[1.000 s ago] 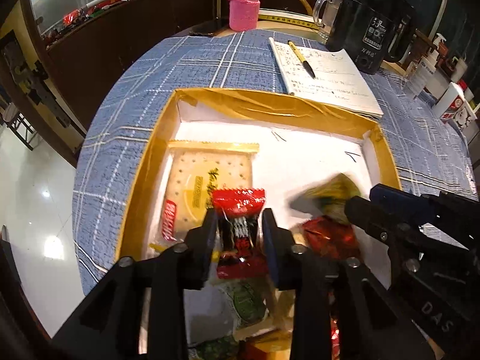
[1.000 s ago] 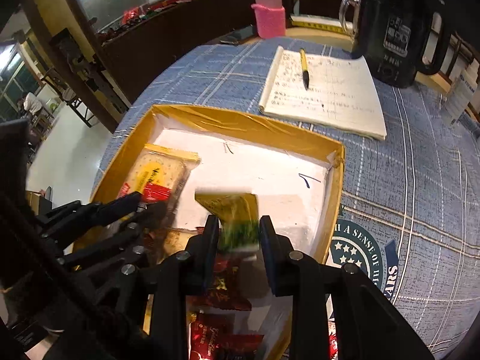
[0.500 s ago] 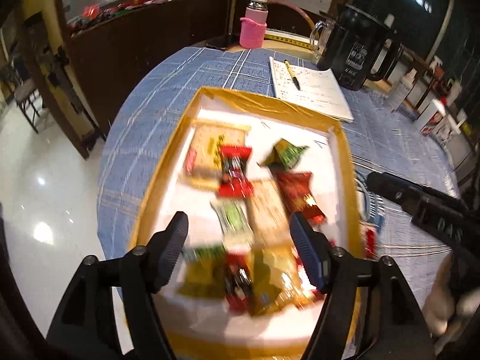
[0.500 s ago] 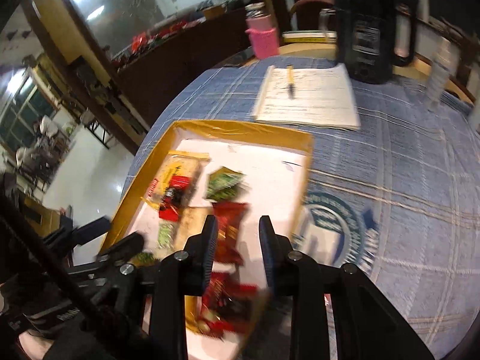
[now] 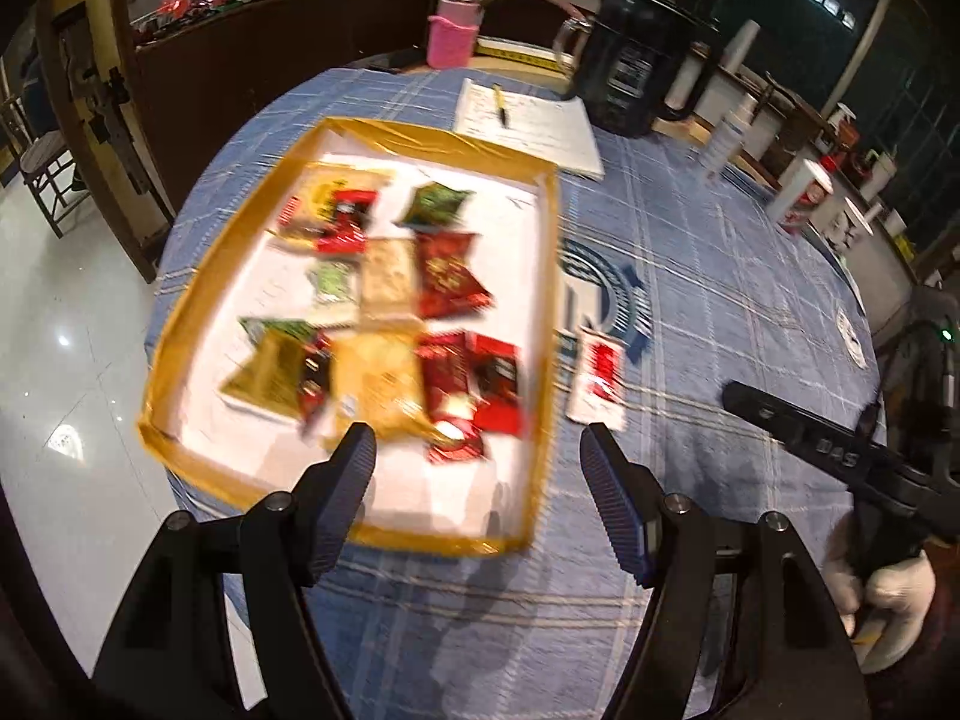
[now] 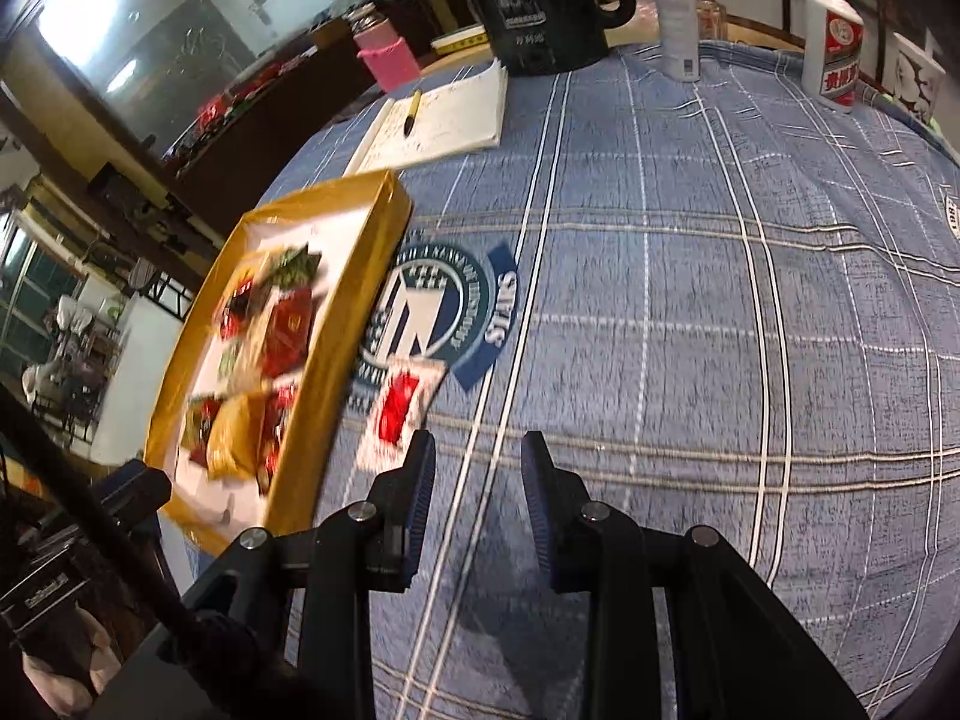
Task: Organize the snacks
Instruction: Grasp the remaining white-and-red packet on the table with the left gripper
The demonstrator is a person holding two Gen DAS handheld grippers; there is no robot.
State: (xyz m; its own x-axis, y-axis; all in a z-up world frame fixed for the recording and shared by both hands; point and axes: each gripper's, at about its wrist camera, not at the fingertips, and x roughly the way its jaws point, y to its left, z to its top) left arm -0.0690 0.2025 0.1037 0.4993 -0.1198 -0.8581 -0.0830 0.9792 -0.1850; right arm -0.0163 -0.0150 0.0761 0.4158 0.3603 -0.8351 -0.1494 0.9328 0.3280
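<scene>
A yellow-rimmed tray [image 5: 414,135] with a white floor holds several snack packets: red, green, gold and biscuit packs. One white-and-red packet [image 5: 597,381] lies outside it on the blue checked cloth, just right of the tray's rim. My left gripper [image 5: 477,456] hangs open over the tray's near right corner with nothing between its fingers. In the right wrist view the tray [image 6: 354,324] is at the left and the white-and-red packet [image 6: 399,408] lies just ahead-left of my right gripper [image 6: 477,450]. Its jaws are opening, with only cloth between them.
A notebook with a pen [image 5: 528,126], a black jug [image 5: 630,84] and a pink bottle [image 5: 451,36] stand behind the tray. White bottles [image 6: 678,18] and a red-labelled one [image 6: 831,54] line the far right. The table edge drops to the floor at the left.
The left gripper let go of a red packet on the biscuit pack, opened wide and drew back. The right gripper dropped a green-gold packet in the tray and swung right over the cloth.
</scene>
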